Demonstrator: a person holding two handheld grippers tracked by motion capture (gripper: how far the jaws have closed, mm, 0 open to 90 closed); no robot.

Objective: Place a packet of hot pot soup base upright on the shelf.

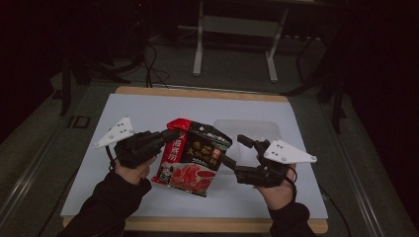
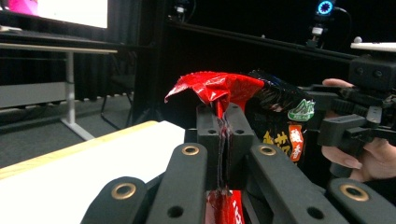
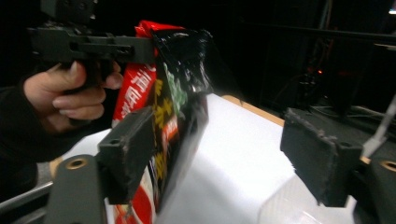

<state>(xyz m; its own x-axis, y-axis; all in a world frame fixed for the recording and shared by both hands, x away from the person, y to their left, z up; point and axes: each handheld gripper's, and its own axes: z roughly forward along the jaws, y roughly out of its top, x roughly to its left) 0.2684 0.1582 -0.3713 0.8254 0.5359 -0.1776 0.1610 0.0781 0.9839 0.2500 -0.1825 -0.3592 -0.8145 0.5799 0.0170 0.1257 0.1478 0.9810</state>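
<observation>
left claw: clamped on red sauce packet top | right claw: open beside packet

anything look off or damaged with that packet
Nothing spilled or torn. The packet hangs tilted above the table, held by its crumpled red top corner in the shut left gripper. The right gripper is open, with the packet's edge beside one pad, not clamped.

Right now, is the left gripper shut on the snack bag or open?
Shut: the left gripper pinches the snack bag at its red top corner, pads pressed together.
</observation>
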